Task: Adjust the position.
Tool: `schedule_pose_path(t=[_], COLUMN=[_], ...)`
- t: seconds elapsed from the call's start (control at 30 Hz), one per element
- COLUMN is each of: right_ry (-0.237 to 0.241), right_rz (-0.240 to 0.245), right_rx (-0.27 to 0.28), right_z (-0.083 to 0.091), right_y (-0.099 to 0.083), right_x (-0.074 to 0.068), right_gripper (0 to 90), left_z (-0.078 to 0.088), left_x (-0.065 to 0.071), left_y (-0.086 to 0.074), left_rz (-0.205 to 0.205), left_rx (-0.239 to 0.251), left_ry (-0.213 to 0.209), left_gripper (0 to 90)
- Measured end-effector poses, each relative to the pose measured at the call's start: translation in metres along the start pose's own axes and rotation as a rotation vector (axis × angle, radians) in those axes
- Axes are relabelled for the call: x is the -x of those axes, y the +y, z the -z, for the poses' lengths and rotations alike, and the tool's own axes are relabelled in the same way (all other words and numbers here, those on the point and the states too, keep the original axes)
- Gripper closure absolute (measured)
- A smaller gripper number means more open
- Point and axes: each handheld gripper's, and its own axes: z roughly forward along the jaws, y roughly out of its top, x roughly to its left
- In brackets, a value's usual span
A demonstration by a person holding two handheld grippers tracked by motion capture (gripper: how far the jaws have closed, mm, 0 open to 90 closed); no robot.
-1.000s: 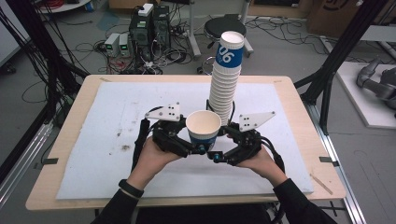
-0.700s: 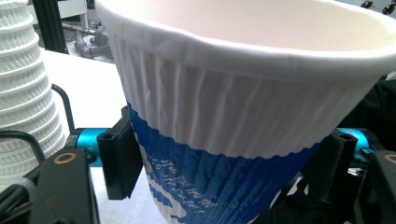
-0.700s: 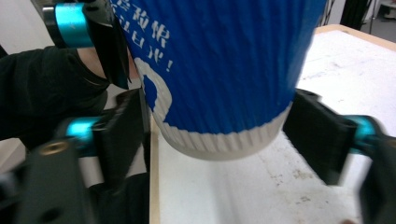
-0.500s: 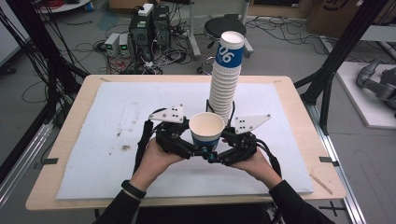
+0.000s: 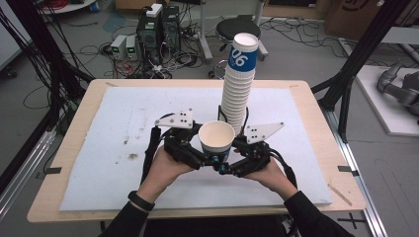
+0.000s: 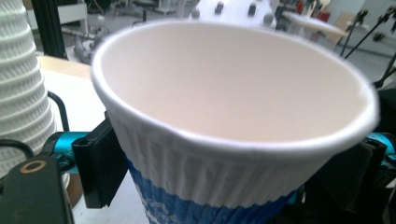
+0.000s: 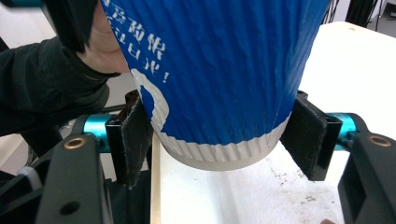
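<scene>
A ribbed paper cup [image 5: 216, 139], white inside and blue lower down, is held upright just above the white mat between both grippers. My left gripper [image 5: 203, 154] comes in from the left and is shut on the cup's wall below the rim [image 6: 233, 135]; one pad [image 6: 100, 165] presses its side. My right gripper [image 5: 231, 157] comes in from the right and is shut on the cup's base [image 7: 219, 140], with a pad [image 7: 135, 140] against each side. The cup's bottom hangs clear of the mat. Behind it stands a tall stack of cups [image 5: 238, 84].
A white mat [image 5: 123, 123] covers the wooden table [image 5: 341, 168]. The cup stack [image 6: 18, 88] rises close behind the held cup. Black frame posts [image 5: 356, 64] stand at the table's right, and computers and cables lie on the floor beyond.
Both grippers and the cup between them have drifted a little toward the near edge of the table. The stack has not moved.
</scene>
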Motion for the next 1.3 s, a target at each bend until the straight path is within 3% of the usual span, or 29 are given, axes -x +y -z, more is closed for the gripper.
schedule_pose_path(t=[0.33, 0.43, 0.6, 0.77, 0.93, 1.07, 1.3], right_ry=[0.001, 0.009, 0.020, 0.021, 0.024, 0.025, 0.024], right_rz=[-0.003, -0.010, -0.034, -0.047, -0.040, -0.031, -0.027], right_rx=[-0.003, 0.007, 0.051, 0.084, 0.082, 0.079, 0.073], right_z=[-0.0013, -0.0006, 0.0013, 0.0035, 0.0030, 0.0028, 0.0013], right_y=[-0.0003, 0.0001, 0.0025, 0.0034, 0.0027, 0.0023, 0.0016], right_x=[-0.0001, -0.0006, -0.0024, -0.0015, -0.0021, -0.0020, -0.0031], right_gripper=[30.3, 26.0, 22.7, 26.3, 27.0, 27.2, 27.3], left_z=[0.0018, 0.0018, -0.0003, -0.0012, -0.0017, -0.0001, 0.0017], left_x=[0.0001, 0.0003, 0.0007, 0.0004, 0.0003, 0.0011, 0.0009], left_y=[-0.0010, -0.0011, -0.0019, -0.0026, -0.0025, -0.0008, -0.0002], left_rz=[-0.014, -0.019, -0.023, -0.026, -0.018, -0.007, 0.001], left_rx=[0.008, 0.010, 0.011, 0.006, 0.006, 0.033, 0.046], left_ry=[0.011, 0.013, 0.008, 0.003, -0.004, -0.007, -0.016], left_gripper=[22.1, 22.6, 22.8, 22.9, 20.3, 16.9, 17.4])
